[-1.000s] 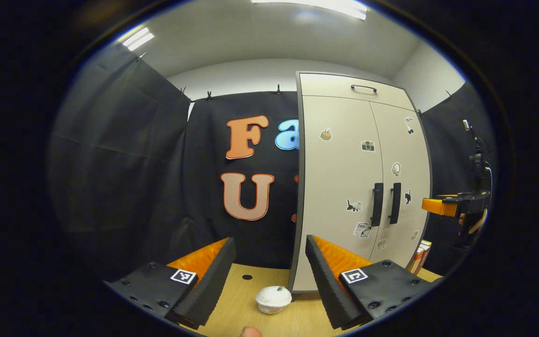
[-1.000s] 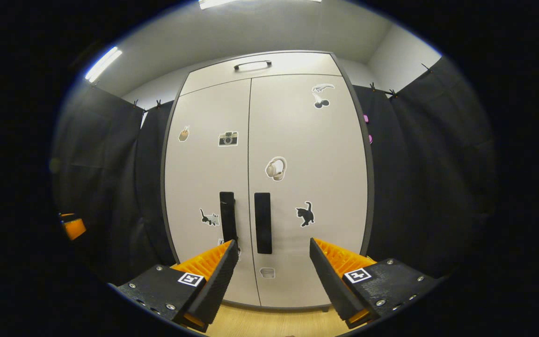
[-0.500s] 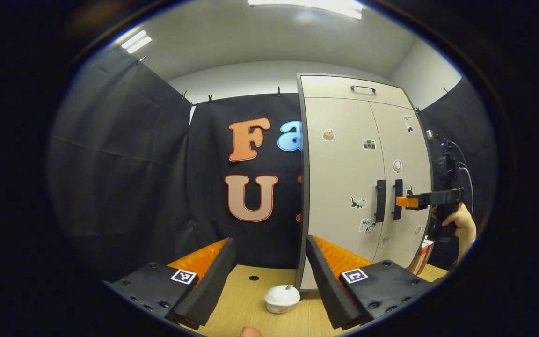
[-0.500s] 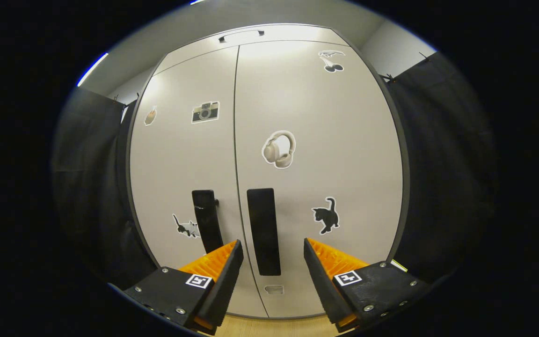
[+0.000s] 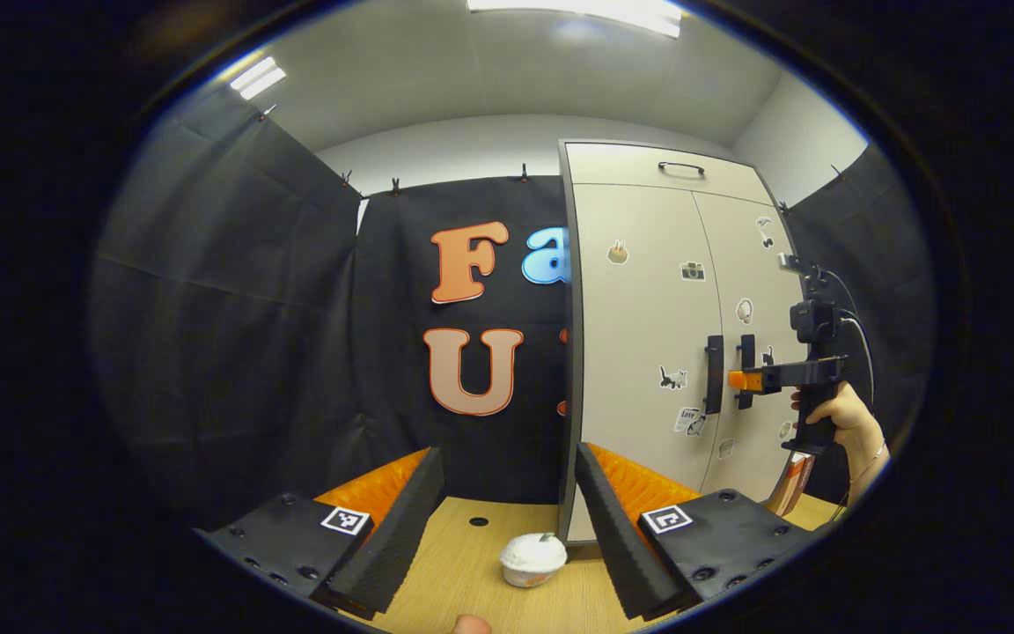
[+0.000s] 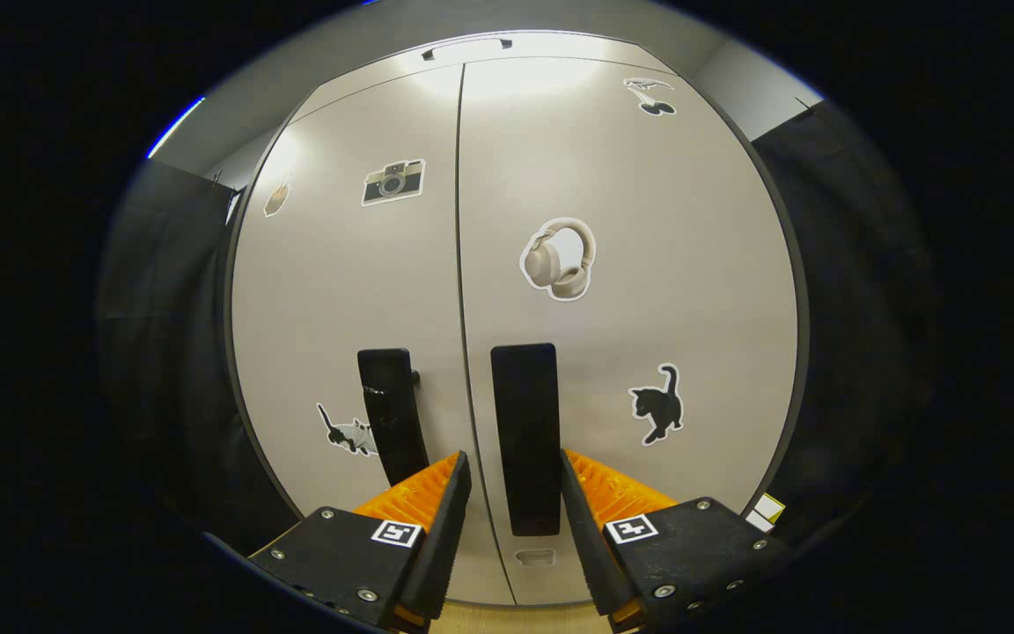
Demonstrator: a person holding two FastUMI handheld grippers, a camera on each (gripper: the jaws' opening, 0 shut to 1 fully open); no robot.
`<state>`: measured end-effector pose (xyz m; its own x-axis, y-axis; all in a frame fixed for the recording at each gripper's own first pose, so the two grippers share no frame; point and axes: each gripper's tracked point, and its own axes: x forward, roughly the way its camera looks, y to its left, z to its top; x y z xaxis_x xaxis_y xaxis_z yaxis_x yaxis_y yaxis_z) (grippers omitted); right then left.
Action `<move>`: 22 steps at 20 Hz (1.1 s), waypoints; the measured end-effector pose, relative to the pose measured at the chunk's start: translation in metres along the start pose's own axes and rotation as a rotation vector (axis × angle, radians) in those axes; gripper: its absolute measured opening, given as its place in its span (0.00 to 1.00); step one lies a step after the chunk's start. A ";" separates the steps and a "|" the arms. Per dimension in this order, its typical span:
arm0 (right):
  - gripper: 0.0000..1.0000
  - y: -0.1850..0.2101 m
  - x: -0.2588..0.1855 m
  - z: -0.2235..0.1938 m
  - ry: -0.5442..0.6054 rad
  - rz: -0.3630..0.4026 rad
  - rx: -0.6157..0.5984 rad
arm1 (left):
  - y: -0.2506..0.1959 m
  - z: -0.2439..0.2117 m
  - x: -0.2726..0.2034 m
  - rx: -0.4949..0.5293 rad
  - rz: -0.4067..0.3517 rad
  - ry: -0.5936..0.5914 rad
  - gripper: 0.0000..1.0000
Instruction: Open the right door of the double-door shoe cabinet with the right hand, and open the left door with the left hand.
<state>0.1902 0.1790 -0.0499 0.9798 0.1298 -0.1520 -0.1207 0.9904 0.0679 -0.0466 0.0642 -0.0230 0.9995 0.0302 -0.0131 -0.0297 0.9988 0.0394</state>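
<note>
Your right tool (image 6: 516, 493) has its fingers apart, straddling the lower half of the black vertical bar handle (image 6: 525, 436) on the right door of the pale grey double-door shoe cabinet (image 6: 630, 291), not yet pressing it. Expect a stiff, smooth bar on a light hinged panel: clamp mid-bar, pull straight. Your left tool (image 5: 507, 519) waits with fingers apart above the wooden surface (image 5: 463, 581), well apart from the left door's handle (image 5: 714, 374).

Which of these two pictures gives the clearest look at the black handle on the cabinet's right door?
The right gripper view: the right door handle stands large and head-on, between the right hand-held gripper fingers. The left gripper view shows the handle small and far off at an angle.
</note>
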 end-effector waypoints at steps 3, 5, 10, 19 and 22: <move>0.59 -0.001 0.003 -0.005 0.020 -0.004 0.011 | 0.004 -0.003 0.000 0.000 0.007 0.006 0.96; 0.59 -0.004 0.004 -0.005 0.015 -0.022 0.006 | 0.006 -0.002 -0.002 0.001 0.010 0.004 0.96; 0.36 -0.008 0.004 -0.005 0.016 -0.030 0.047 | 0.002 -0.003 -0.005 -0.007 -0.003 0.004 0.96; 0.20 -0.011 0.002 -0.007 0.000 -0.037 -0.004 | -0.002 -0.002 -0.026 -0.053 -0.016 0.012 0.96; 0.14 -0.011 -0.008 -0.006 0.001 -0.017 0.021 | -0.009 -0.005 -0.038 -0.076 -0.041 0.016 0.97</move>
<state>0.1826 0.1676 -0.0551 0.9815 0.1133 -0.1546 -0.1009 0.9912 0.0862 -0.0843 0.0545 -0.0277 0.9995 -0.0107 -0.0291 0.0097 0.9993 -0.0370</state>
